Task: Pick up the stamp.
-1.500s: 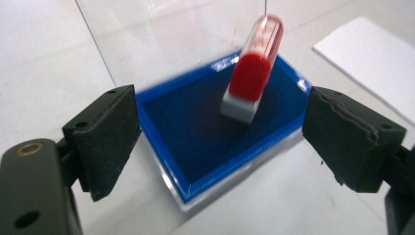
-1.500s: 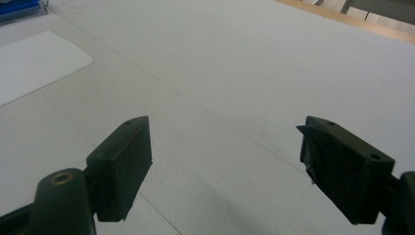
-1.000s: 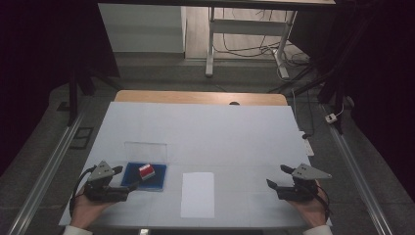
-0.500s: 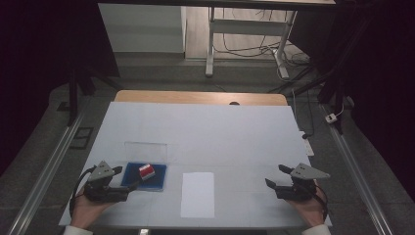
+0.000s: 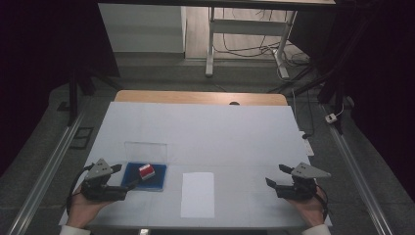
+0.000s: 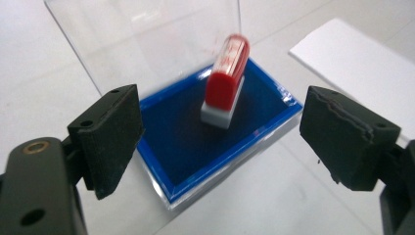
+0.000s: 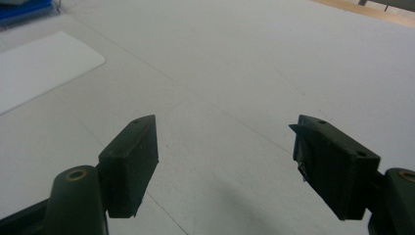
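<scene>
A blue ink pad (image 5: 151, 182) lies open at the table's front left, with its clear lid (image 5: 145, 151) standing up behind it. On the pad rests a red stamp with a white base (image 5: 146, 171), tilted. My left gripper (image 5: 126, 176) is open just left of the pad. In the left gripper view the stamp (image 6: 225, 90) and pad (image 6: 186, 147) lie between and beyond the spread fingers (image 6: 110, 132). My right gripper (image 5: 275, 175) is open and holds nothing at the front right, over bare table; its fingers (image 7: 132, 156) are wide apart.
A white sheet of paper (image 5: 197, 194) lies at the front middle, between the two grippers; its corner (image 7: 44, 63) appears in the right gripper view. A white cover (image 5: 205, 132) spreads over the table, with a wooden edge (image 5: 195, 97) at the far side.
</scene>
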`<action>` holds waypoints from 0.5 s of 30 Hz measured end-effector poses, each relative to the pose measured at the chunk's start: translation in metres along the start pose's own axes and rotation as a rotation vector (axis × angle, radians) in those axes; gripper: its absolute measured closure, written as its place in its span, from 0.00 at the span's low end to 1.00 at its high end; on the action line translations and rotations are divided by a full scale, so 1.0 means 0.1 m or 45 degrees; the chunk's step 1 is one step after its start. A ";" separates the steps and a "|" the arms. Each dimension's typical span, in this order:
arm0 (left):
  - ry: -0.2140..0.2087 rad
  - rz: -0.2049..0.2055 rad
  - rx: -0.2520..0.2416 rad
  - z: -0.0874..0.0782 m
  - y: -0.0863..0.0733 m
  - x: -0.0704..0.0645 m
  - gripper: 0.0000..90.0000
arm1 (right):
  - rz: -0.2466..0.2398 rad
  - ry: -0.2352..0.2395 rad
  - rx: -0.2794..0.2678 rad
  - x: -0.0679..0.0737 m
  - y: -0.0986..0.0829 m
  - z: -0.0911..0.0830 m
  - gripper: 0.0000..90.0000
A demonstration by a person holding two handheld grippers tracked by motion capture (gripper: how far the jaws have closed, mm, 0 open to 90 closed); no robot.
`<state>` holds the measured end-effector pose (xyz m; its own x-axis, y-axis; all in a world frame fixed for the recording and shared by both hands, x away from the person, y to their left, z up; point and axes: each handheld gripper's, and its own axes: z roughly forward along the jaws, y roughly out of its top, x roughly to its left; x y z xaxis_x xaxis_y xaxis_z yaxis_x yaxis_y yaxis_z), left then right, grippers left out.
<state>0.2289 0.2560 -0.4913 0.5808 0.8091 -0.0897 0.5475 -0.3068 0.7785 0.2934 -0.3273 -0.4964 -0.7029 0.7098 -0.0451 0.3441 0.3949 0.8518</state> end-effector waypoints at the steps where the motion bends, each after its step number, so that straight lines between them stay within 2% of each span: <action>1: 0.000 0.000 0.000 0.00 0.00 0.00 0.18 | 0.007 0.000 -0.002 -0.01 0.00 -0.01 0.27; 7: -0.016 0.024 0.000 -0.03 0.14 0.01 0.19 | 0.014 0.008 -0.001 -0.01 -0.01 -0.01 0.27; 15: -0.071 0.071 0.046 0.04 0.34 0.03 0.20 | 0.006 0.002 0.020 0.00 0.00 0.02 0.27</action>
<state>0.2515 0.2462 -0.4678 0.6431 0.7614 -0.0820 0.5341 -0.3693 0.7605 0.2943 -0.3260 -0.4979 -0.7022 0.7108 -0.0404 0.3571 0.4008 0.8437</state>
